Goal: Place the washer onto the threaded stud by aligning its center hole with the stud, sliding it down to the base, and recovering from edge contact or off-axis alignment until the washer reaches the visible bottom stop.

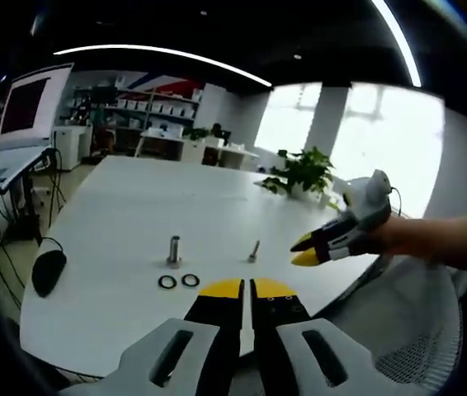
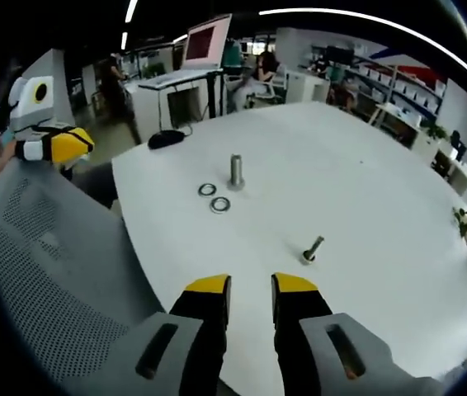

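On the white counter (image 1: 134,206), the upright threaded stud (image 1: 174,249) has two washers (image 1: 178,281) flat at its six o'clock, untouched. Left tongs (image 1: 247,288) nearly closed, right tongs (image 2: 250,285) parted, both empty. Pickup hasn't begun; next, grasp one washer's edge.

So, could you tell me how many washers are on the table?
2: both washers lie flat on the white table, side by side just in front of the upright stud, one beside the other.
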A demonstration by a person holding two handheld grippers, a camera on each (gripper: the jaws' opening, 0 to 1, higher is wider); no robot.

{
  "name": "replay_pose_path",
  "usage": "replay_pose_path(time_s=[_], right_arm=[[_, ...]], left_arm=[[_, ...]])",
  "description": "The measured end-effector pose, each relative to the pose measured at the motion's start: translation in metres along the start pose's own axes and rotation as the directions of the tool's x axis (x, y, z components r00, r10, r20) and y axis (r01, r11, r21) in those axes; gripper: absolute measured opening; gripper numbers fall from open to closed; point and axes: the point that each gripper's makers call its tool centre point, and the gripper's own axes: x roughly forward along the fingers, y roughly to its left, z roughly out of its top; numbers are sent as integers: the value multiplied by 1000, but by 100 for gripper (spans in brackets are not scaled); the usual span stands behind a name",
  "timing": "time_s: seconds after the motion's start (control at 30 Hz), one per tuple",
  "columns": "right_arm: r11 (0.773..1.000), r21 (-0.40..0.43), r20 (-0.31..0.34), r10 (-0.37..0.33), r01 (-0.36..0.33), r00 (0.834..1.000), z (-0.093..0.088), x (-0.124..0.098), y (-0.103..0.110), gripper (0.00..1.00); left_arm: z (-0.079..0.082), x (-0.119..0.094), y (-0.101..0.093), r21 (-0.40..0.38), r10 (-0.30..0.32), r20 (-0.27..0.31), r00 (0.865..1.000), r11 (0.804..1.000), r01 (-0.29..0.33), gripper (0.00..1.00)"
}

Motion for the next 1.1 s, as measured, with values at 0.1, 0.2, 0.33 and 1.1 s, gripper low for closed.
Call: replay_pose_path(time_s=[0.1,0.2,0.33,1.1], right_arm=[[998,-58,-13,30,-31,999,14,7,-2,22],[991,-109,-23,74,-77,997,34,16,1,22],[957,-215,-74,184,-196,980,50,34,16,22],[763,-441,-446,271,-473,853,42,144,35,22]], left_arm=[[3,-1,0,5,0,17,1000,1000,0,1],[8,-2,4,-13,17,54,998,1000,-17,1],[11,-1,5,-32,21,63,998,999,-19,1],[-10,4,9,-55,56,-72,996,997,-61,2]])
